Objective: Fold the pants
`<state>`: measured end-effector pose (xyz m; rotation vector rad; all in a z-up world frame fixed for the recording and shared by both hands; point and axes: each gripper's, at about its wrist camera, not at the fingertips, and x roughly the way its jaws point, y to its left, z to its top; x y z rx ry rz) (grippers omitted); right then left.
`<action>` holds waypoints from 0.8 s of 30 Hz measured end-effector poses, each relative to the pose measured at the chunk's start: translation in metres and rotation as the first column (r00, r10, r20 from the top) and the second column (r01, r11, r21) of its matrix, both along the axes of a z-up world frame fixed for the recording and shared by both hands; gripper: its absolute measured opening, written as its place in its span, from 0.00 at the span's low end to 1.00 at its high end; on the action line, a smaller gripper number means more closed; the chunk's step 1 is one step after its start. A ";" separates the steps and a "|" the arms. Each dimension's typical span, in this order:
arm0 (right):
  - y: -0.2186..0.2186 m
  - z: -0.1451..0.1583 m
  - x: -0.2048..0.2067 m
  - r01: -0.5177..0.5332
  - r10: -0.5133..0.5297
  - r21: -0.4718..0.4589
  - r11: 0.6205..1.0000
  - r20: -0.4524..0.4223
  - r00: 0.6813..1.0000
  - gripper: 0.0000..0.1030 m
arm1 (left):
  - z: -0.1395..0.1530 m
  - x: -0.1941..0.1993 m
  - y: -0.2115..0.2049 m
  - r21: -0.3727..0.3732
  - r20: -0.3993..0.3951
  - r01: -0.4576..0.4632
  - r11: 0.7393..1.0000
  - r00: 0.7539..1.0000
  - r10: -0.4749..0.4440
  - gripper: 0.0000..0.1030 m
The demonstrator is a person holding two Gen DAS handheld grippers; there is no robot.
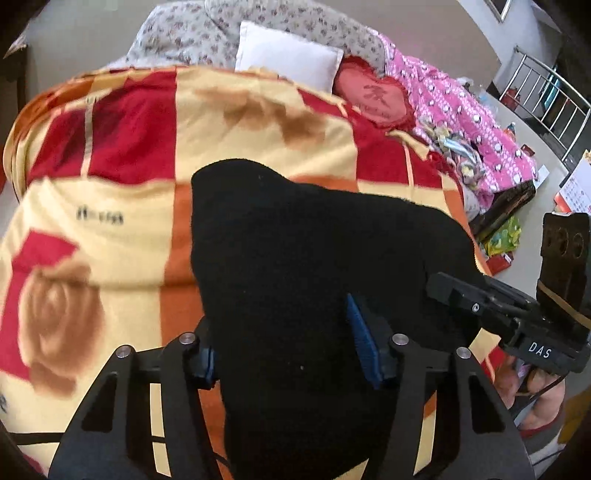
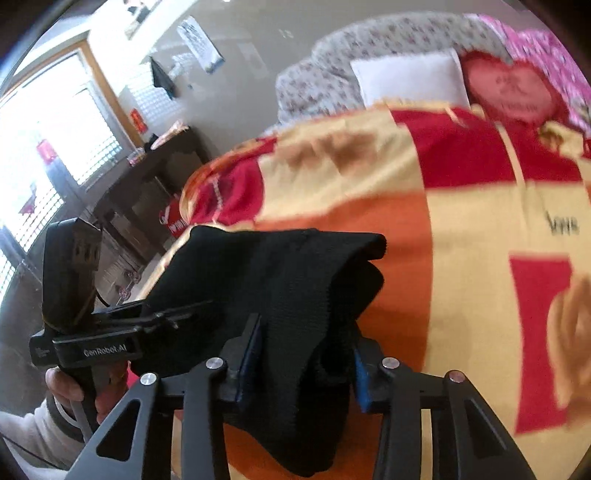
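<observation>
Leans over a bed spread with a red, cream and orange blanket (image 1: pixel 110 147). Holds black pants (image 1: pixel 295 240) bunched into a thick wad above the near part of the blanket, over its orange band. Unclear from either view: far end of the pants touching the blanket or lifted off it. Grips one side of the wad with the left tool (image 1: pixel 277 317), closed only partway, blue pads (image 1: pixel 364 343) pressing in from both sides and kept well apart by the bulk of cloth. Grips the other side with the right tool (image 2: pixel 306 332) in the same manner, narrower than the left, with dark knit fabric filling the gap and hanging down past the pads towards the blanket. Keeps both tools close together at the near edge of the blanket, each angled down at it. Wraps the left hand (image 2: pixel 62 384) round its handle, off the blanket's near corner. Shows a white pillow (image 1: pixel 288 55) at the far end of the blanket, a red heart cushion (image 1: pixel 373 96) touching that pillow at the blanket's far corner, a floral quilt (image 1: pixel 184 33) heaped beyond the blanket, and a pink quilt (image 1: pixel 461 110) along one side. Shows also a dark counter (image 2: pixel 173 155) well apart from the blanket, against the wall beside a bright window (image 2: pixel 55 122).
</observation>
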<state>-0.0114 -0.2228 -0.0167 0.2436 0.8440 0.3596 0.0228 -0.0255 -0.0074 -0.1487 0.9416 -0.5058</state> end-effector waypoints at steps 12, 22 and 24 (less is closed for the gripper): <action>-0.020 -0.012 0.093 0.059 -0.062 -0.062 0.996 -0.036 0.997 0.40 | -0.030 0.080 -0.023 0.060 -0.064 -0.055 0.997 0.996 0.059 0.57; -0.031 -0.007 0.087 0.108 -0.113 -0.125 0.986 -0.033 0.993 0.44 | -0.022 0.075 -0.018 0.078 -0.060 -0.067 0.995 0.996 0.072 0.60; -0.025 0.006 0.080 0.085 -0.086 -0.125 0.989 -0.005 0.996 0.44 | -0.016 0.071 -0.015 0.089 -0.046 -0.087 0.992 0.995 0.091 0.60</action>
